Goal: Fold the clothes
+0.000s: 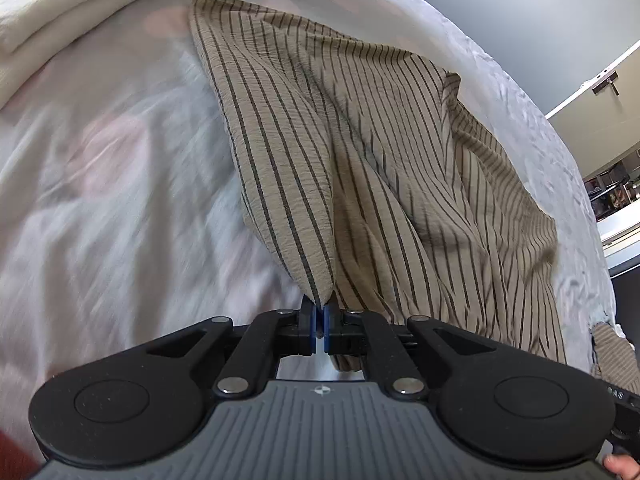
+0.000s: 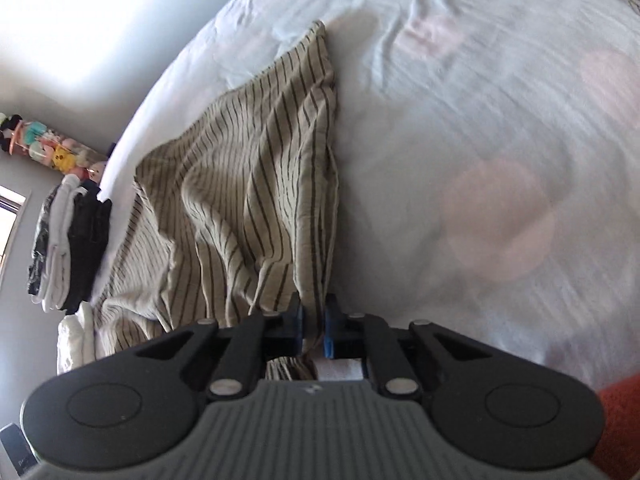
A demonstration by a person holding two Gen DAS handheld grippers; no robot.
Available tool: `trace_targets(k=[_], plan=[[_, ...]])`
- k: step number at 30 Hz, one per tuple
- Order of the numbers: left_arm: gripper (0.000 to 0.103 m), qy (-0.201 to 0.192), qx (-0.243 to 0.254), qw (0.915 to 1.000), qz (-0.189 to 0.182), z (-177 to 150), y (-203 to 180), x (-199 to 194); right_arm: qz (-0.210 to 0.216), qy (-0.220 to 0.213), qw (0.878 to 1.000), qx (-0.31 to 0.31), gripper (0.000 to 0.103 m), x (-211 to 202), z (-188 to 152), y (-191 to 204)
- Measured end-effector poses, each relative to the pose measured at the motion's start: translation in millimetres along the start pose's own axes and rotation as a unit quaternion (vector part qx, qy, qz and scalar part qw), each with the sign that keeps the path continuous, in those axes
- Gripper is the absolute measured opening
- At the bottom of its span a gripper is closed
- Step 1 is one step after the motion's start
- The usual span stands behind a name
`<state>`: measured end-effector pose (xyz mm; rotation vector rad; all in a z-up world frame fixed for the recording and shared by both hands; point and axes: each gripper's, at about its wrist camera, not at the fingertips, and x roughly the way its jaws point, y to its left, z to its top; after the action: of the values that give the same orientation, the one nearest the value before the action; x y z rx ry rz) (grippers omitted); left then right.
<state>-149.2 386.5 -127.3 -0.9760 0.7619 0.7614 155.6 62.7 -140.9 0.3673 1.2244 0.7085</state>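
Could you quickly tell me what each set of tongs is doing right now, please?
Left tongs: shut on the striped garment.
Right tongs: shut on the striped garment.

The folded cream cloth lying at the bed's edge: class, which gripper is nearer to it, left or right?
Left. The left gripper, shut on the striped garment, has the folded cream cloth ahead to its left; the right gripper, also gripping the garment, does not clearly show it.

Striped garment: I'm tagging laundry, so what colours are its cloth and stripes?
Beige striped garment with thin dark stripes, clearest in the left wrist view.
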Motion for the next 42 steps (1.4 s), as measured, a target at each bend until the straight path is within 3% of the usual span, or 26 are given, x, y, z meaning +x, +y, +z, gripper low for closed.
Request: trace_targets(k=[4, 9, 12, 15, 20, 22, 26, 28, 34, 42], plan=[[0.003, 0.009, 0.002, 0.9999, 0.013, -5, 1, 0, 0.0, -0.008, 1.0, 0.005, 0.009, -6, -2, 0], [0.004, 0.018, 0.003, 0.9993, 0.032, -4, 2, 8, -0.046, -0.003, 0.998, -0.036, 0.008, 2, -2, 13], [0.006, 0.024, 0.004, 0.9987, 0.044, -3, 2, 13, -0.051, -0.001, 0.998, -0.045, 0.008, 5, -2, 13], [0.017, 0.02, 0.003, 0.9984, 0.052, -2, 2, 15, -0.043, -0.005, 0.998, -0.053, 0.008, 3, -2, 13], [0.046, -0.054, -0.005, 0.9979, 0.035, -1, 4, -9, -0.031, -0.013, 0.997, -0.064, 0.009, 3, -2, 16], [0.05, -0.082, -0.01, 0.9961, 0.03, 1, 5, -16, -0.031, -0.017, 0.997, -0.072, 0.009, 4, -3, 20], [0.047, -0.102, -0.025, 0.994, 0.03, 7, 11, -17, -0.035, -0.027, 0.994, -0.098, 0.008, 4, -4, 32], [0.04, -0.105, -0.026, 0.9937, 0.03, 10, 11, -14, -0.037, -0.034, 0.992, -0.116, 0.008, 3, -4, 40], [0.034, -0.102, -0.029, 0.9939, 0.029, 17, 17, -7, -0.023, -0.043, 0.983, -0.179, 0.008, 4, -10, 80], [0.03, -0.094, -0.06, 0.9937, 0.013, 30, 32, 2, 0.021, -0.02, 0.96, -0.277, 0.007, 20, -31, 149]])
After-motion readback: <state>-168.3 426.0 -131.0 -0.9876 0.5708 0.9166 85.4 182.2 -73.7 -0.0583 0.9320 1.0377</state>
